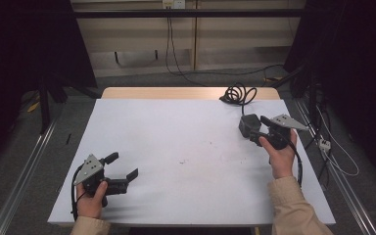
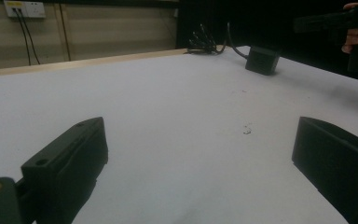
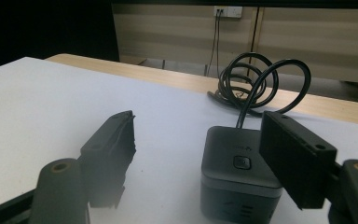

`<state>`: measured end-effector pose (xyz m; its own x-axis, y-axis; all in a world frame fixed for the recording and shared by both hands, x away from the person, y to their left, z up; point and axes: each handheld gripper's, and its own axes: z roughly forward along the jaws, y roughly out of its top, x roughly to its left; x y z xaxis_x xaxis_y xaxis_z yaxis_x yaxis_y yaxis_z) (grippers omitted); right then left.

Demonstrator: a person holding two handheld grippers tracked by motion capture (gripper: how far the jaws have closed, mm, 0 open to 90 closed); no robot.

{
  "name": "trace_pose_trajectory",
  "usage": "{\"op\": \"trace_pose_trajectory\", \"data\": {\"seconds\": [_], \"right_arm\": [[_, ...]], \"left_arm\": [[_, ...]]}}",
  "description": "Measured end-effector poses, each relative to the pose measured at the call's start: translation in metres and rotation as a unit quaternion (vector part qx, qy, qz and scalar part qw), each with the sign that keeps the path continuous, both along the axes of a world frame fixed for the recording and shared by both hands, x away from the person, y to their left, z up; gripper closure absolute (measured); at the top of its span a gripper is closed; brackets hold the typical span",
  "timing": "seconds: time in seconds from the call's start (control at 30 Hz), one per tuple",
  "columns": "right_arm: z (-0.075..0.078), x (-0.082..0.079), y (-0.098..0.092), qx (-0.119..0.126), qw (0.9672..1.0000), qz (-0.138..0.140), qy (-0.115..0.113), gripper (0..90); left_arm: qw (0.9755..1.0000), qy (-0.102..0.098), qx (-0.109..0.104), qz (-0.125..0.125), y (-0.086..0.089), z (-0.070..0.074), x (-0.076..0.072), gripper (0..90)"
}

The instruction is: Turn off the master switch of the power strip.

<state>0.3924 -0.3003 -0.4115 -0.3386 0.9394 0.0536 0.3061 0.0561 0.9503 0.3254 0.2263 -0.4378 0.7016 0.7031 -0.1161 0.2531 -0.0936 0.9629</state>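
Both spread-jawed, left gripper (image 1: 125,166) and right gripper (image 1: 253,130) over white table (image 1: 176,142), dark curtains around

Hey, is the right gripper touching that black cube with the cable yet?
Cannot tell. In the right gripper view the right gripper is open, one jaw overlapping the black cube, with no plain contact or gap visible.

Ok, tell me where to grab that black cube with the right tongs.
Grip the black cube across its two flat side walls, coming from the near side where the right tongs already stand open. Its cord leaves the far side, so stay off that.
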Motion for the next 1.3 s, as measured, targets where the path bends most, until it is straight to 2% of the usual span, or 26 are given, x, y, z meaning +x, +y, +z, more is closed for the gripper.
{"op": "trace_pose_trajectory", "data": {"seconds": [1.3], "right_arm": [[-0.0001,0.0102,-0.0072,-0.012,0.9999,-0.001,0.005,53.3]], "left_arm": [[1.0,-0.002,0.005,-0.001,-0.0011,0.0,0.0,3.2]]}}
